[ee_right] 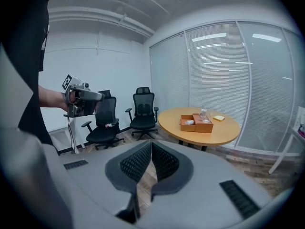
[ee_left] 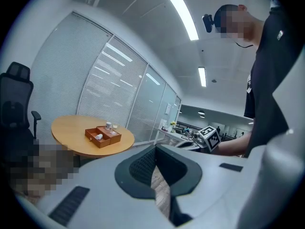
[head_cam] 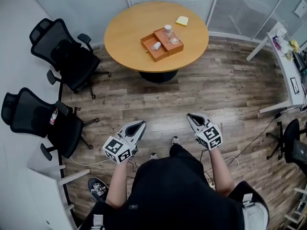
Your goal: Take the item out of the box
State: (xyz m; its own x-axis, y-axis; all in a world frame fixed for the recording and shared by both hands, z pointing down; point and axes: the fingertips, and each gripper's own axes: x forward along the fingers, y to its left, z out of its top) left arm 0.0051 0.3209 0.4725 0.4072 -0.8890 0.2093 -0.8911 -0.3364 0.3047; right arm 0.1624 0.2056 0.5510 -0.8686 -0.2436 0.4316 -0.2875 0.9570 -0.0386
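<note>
Left gripper [head_cam: 135,127]: jaws clenched, nothing in them | right gripper [head_cam: 194,120]: jaws clenched, empty too | box [head_cam: 163,46] sat on the round counter [head_cam: 125,28], white item [head_cam: 157,45] inside, well apart from both grippers

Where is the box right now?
Head view, top centre: the box sits on the round table, with a yellow pad just beyond it to the right.

Left claw [head_cam: 138,125] and right claw [head_cam: 193,118] side by side, jaws together, both empty.
</note>
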